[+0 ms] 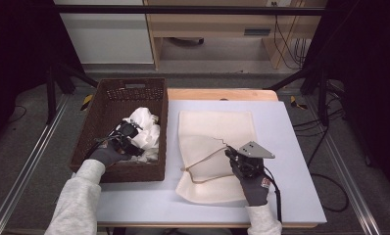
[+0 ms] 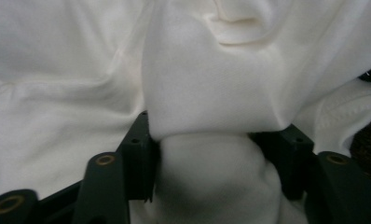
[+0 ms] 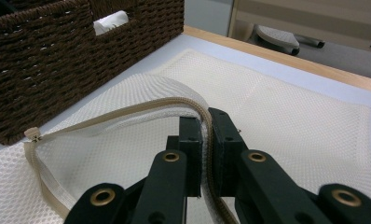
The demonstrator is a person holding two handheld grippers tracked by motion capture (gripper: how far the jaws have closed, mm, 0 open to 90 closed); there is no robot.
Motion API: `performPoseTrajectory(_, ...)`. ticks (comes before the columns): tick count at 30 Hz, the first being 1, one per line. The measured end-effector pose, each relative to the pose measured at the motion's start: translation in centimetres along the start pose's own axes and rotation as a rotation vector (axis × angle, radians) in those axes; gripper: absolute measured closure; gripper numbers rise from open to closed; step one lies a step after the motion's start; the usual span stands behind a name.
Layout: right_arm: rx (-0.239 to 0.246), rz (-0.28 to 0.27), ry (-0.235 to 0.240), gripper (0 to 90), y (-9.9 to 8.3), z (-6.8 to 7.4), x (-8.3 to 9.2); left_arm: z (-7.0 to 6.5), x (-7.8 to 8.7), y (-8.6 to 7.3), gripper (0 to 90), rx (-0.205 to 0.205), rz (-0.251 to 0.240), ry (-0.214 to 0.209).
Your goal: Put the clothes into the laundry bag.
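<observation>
Left gripper (image 2: 216, 135) jaws clamped on white cloth (image 2: 211, 84) in wicker basket (image 1: 97, 122). Right gripper (image 3: 206, 126) jaws pinched shut on mesh bag (image 3: 277, 112) zipper edge (image 3: 127, 109).

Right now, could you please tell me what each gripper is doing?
Left gripper: shut on the white cloth in the basket.
Right gripper: shut on the mesh bag's zipper edge.

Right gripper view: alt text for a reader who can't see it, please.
The right gripper pinches the beige zipper edge of a cream mesh laundry bag, lifting its mouth open on the pale table. A dark brown woven basket stands beside it.
</observation>
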State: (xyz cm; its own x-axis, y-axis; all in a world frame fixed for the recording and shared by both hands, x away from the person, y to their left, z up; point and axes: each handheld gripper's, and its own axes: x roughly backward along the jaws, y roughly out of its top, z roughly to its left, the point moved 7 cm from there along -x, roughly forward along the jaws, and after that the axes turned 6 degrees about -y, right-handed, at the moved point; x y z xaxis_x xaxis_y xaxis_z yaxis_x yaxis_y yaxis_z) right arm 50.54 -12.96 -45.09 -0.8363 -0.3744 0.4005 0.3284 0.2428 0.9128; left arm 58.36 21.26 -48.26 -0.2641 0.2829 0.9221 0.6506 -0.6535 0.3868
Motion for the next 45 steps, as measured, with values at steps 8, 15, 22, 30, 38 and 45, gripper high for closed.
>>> performPoseTrajectory(8,-0.012,-0.002,-0.004,84.8,0.0,-0.4,0.2,-0.1,0.7,0.2,56.0,-0.016,-0.060,0.034)
performPoseTrajectory(15,-0.019,-0.007,-0.006,84.9,0.0,-0.7,0.4,0.2,2.2,0.6,63.4,0.006,-0.202,0.079)
performPoseTrajectory(22,-0.023,-0.011,-0.008,85.0,0.0,-0.9,0.5,1.1,4.6,0.9,65.9,0.062,-0.390,0.130)
performPoseTrajectory(30,-0.025,-0.014,-0.008,85.0,0.1,-0.9,0.5,1.7,7.5,0.8,66.1,0.126,-0.637,0.180)
performPoseTrajectory(38,-0.031,-0.017,-0.008,85.3,0.2,-1.1,0.6,2.2,10.4,0.7,66.2,0.179,-0.828,0.206)
performPoseTrajectory(45,-0.032,-0.016,-0.004,86.2,0.2,-1.1,0.7,2.1,14.0,1.0,66.3,0.188,-0.943,0.238)
